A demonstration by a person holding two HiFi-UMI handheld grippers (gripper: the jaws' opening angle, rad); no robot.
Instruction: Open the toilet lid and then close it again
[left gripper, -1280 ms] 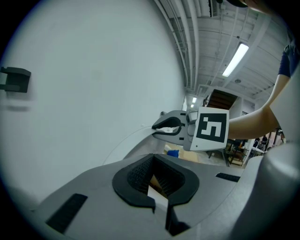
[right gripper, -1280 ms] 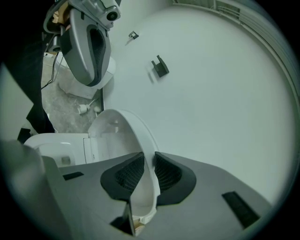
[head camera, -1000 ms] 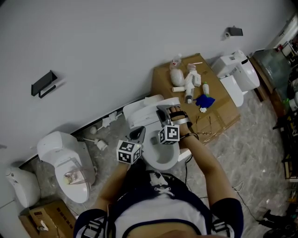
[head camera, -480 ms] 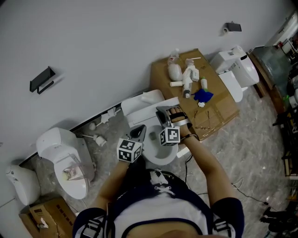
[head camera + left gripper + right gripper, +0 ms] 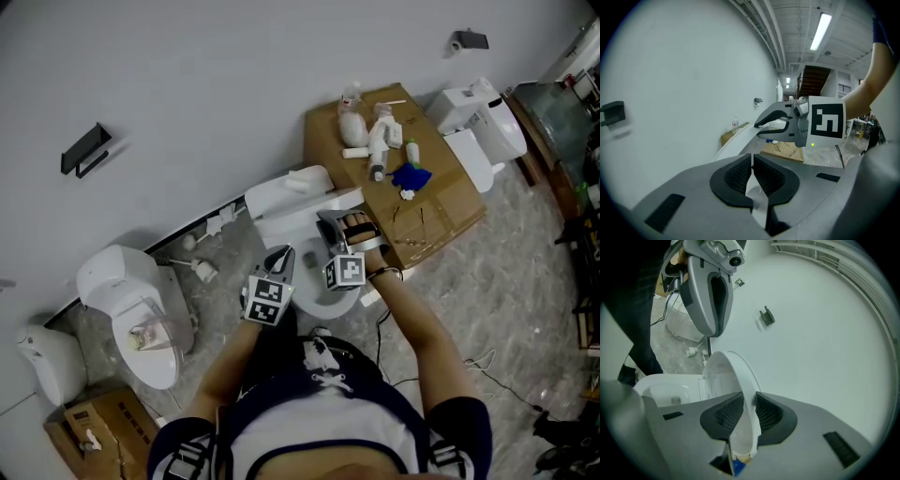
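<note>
At the lower left of the head view a spare white toilet stands on the floor, with a black holder on the wall above it and a white brush lying just to its right. Near the middle, the left claw is pressed together with nothing between its jaws; in the left gripper view the white edge of the toilet lid curves away just beyond its tips, and I cannot tell whether the two touch. The lid belongs to the middle toilet at the centre of the frame and stands raised, tilted up off the bowl, which lies open at the left of the right gripper view. The right claw pinches the lid's rim, one pad on each face, and its jaws have just eased a little wider with the rim between them. To the right, a cardboard box carries several white bottles and a blue cloth. Another white toilet sits at the upper right, below a small black fitting on the wall.
</note>
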